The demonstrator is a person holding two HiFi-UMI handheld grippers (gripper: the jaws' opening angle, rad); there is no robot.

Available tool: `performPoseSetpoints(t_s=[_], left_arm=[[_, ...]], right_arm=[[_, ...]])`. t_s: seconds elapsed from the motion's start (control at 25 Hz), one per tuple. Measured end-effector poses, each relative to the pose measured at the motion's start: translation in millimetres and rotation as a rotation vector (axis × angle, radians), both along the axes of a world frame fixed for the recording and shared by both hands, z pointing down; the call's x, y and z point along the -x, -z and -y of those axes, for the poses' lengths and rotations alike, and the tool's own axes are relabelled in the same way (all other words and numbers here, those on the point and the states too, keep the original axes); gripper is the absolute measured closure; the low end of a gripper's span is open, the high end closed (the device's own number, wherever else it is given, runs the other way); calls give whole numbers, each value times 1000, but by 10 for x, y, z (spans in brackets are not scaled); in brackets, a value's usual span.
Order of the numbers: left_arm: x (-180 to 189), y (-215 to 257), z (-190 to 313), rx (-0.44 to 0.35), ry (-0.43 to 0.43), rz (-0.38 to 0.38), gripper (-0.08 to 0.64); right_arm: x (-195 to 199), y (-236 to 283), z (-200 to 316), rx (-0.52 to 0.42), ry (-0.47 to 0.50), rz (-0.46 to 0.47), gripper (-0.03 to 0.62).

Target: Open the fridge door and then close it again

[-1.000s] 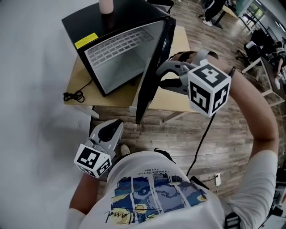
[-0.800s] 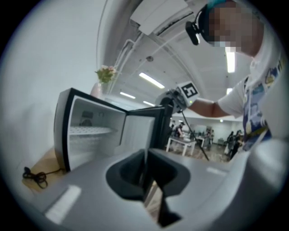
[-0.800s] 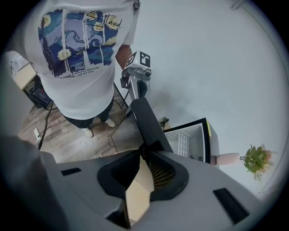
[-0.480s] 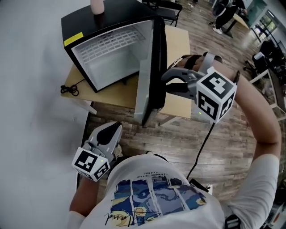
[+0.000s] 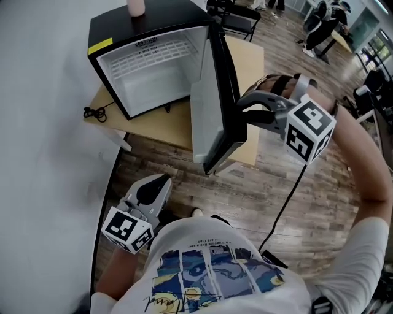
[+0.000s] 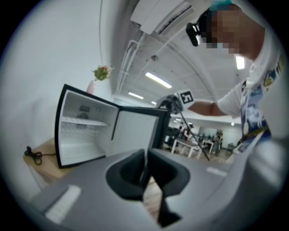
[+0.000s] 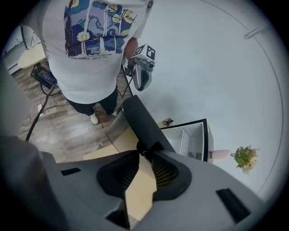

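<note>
A small black fridge (image 5: 161, 19) stands open on a wooden table (image 5: 166, 126), its white inside empty. Its door (image 5: 209, 116) is swung out towards me, inner face showing. My right gripper (image 5: 239, 108) is at the door's free edge, shut on that edge (image 7: 145, 145); its jaws have just been opening slightly and the edge stays between the pads. In the right gripper view the door (image 7: 143, 122) runs away from my right gripper (image 7: 146, 151). My left gripper (image 5: 163, 181) hangs low beside my body, away from the fridge. It is shut and empty in its own view (image 6: 146, 155).
A pink vase (image 5: 136, 6) with a plant stands on the fridge top. A black power cord (image 5: 92, 112) lies at the table's left end by the white wall. A cable (image 5: 288, 196) hangs from my right gripper over the wood floor. Desks, chairs and people are far back.
The door has swung further open, from edge-on to showing its inner face, with my right gripper moving along at its edge. My left gripper has stayed low near my body.
</note>
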State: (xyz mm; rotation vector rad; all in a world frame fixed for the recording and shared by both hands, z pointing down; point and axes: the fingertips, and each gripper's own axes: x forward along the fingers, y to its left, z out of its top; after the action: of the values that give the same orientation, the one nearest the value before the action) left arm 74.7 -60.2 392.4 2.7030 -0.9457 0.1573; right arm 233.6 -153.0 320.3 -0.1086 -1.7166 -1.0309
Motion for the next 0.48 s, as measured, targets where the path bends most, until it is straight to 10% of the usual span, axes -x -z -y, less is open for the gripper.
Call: performPoseSetpoints(t_s=[0.48], left_arm=[[-214, 92, -211, -5, -13, 5, 532]], right_arm=[[-484, 17, 14, -55, -33, -26, 525]])
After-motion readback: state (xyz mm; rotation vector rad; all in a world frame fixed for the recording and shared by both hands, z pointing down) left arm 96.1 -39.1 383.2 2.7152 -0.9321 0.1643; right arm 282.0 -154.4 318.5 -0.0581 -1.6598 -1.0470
